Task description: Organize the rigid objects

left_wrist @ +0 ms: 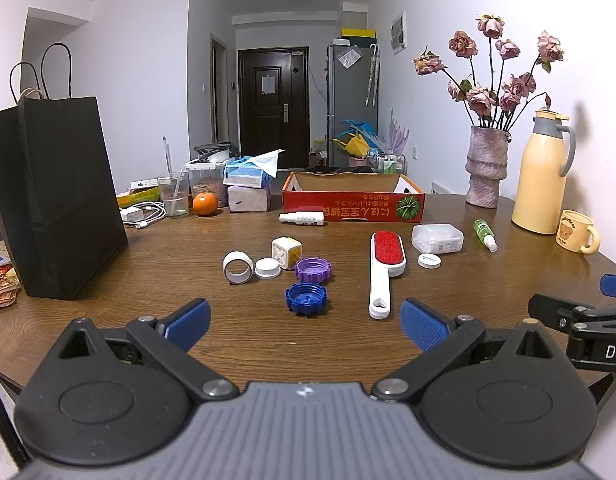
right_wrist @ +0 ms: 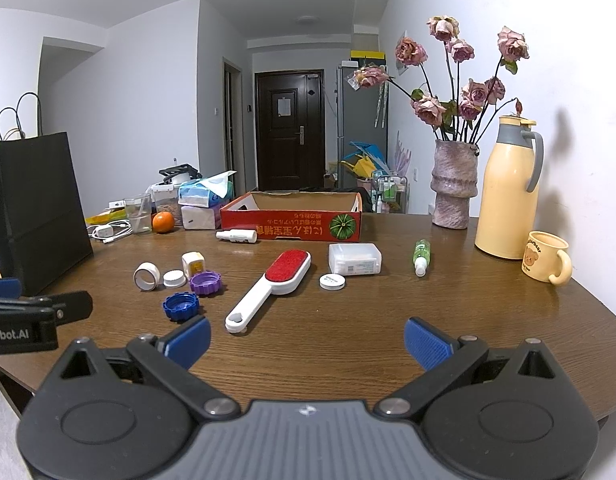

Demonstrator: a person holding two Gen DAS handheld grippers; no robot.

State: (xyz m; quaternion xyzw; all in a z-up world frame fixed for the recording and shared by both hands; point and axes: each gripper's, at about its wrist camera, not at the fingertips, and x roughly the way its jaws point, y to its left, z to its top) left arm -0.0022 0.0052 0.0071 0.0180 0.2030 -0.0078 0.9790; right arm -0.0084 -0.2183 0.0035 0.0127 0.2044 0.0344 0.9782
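Lint brush [right_wrist: 268, 288], red pad, white handle, flat on table [right_wrist: 347, 344]; both claws agape, empty

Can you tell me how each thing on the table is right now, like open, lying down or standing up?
Left gripper: open, holding nothing.
Right gripper: open, holding nothing.
Red box: open on top.
Lint brush: lying flat, red side up.
Green spray bottle: lying on its side.
White spray bottle: lying on its side.
Blue cap: lying hollow side up.
Tape roll: standing on its edge.
Yellow jug: upright, lid on.
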